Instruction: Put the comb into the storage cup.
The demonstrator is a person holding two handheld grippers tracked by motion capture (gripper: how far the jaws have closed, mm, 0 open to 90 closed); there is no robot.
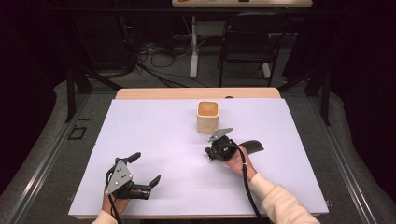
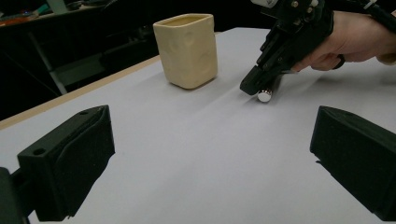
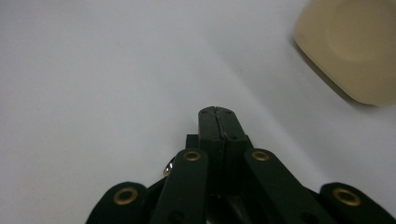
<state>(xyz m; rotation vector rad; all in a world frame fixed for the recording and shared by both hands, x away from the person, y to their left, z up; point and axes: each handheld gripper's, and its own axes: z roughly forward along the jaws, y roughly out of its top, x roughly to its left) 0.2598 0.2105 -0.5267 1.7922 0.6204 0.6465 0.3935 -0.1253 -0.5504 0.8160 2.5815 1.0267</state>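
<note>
Black right claw pinched on small silver cylinder; left claw wide apart.

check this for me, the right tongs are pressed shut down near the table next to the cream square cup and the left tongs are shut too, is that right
Not quite: the left tongs are open, not shut. The left gripper view shows the two black jaws far apart with bare white table between them. The rest stands: the right tongs are pressed shut, low near the table beside the cream square cup, with a small silvery thing at their tip.
</note>
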